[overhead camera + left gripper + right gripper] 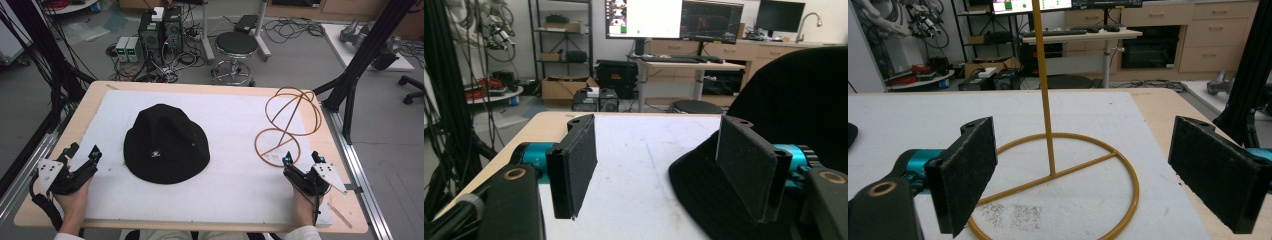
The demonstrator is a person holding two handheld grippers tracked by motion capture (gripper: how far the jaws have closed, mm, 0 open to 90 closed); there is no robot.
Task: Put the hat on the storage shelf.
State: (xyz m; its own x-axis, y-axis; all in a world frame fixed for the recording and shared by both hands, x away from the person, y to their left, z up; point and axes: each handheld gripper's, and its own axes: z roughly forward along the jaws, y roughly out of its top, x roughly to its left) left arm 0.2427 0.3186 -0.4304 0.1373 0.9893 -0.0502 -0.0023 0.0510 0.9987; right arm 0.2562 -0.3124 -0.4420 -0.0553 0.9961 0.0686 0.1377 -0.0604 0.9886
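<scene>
A black bucket hat [166, 144] with a small white logo lies flat in the middle of the white mat [235, 120]. A yellow-brown wire hat stand [287, 122] with a ring base stands at the right. My left gripper [83, 156] rests open at the mat's left edge, left of the hat; in the left gripper view [656, 170] the hat's brim [696, 190] lies by the right jaw. My right gripper [303, 161] is open just in front of the stand's base; in the right gripper view [1098, 170] the base ring [1068, 185] and upright pole [1044, 90] sit between the jaws.
The mat covers a wooden table [95, 97]. Beyond the far edge are a black stool [235, 50], computer boxes [160, 30] and floor cables. A black frame post [350, 90] stands off the right edge.
</scene>
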